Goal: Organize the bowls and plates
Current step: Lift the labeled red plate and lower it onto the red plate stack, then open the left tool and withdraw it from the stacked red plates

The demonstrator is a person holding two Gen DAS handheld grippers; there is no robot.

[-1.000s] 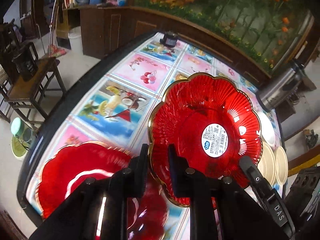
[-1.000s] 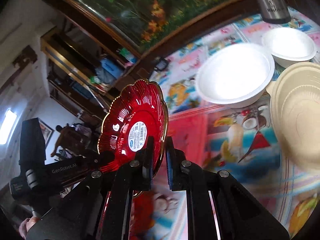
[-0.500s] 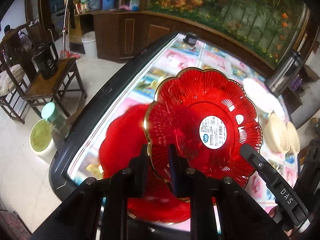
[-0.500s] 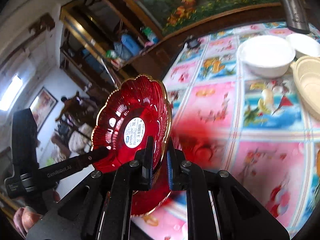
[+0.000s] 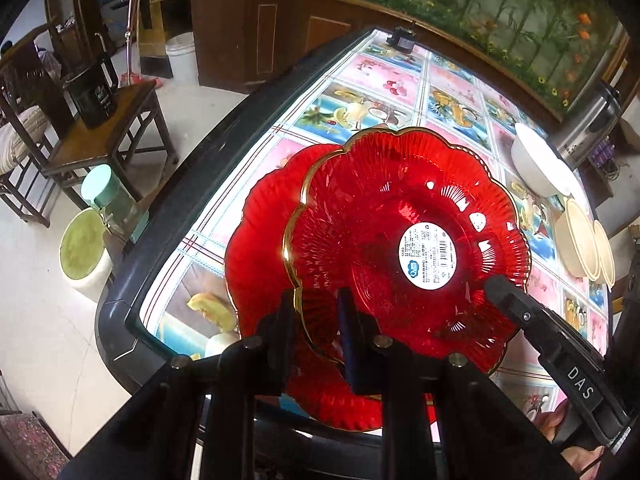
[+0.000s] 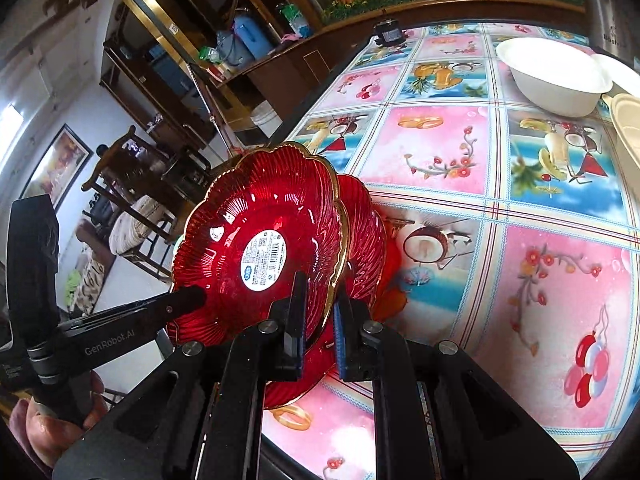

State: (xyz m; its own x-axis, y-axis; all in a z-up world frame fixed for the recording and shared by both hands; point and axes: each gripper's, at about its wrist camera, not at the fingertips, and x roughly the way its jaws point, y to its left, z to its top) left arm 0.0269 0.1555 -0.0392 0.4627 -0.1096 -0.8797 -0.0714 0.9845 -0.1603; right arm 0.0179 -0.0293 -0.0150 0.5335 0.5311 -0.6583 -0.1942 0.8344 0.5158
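Note:
A red scalloped plate (image 5: 400, 248) with a gold rim and a white sticker hangs tilted over the table's near corner. My left gripper (image 5: 316, 300) is shut on its near rim. My right gripper (image 6: 320, 284) is shut on the opposite rim (image 6: 256, 224). Each view shows the other gripper's finger on the plate's far side, the right one's (image 5: 504, 292) and the left one's (image 6: 188, 298). Just beneath lies a second red plate (image 5: 264, 240) on the table, partly covered by the held one, its edge (image 6: 368, 240) showing behind.
A white bowl (image 6: 552, 76) and nested cream bowls (image 5: 580, 244) stand at the far right of the picture-print tablecloth (image 6: 440, 152). A steel urn (image 5: 588, 124) stands beyond them, a small black object (image 6: 390, 34) at the far end. Chairs and a stool stand on the floor left of the table.
Both grippers carried the held red plate across the table toward its near corner and slightly down. It now hangs over the second red plate, which earlier lay off to the left.

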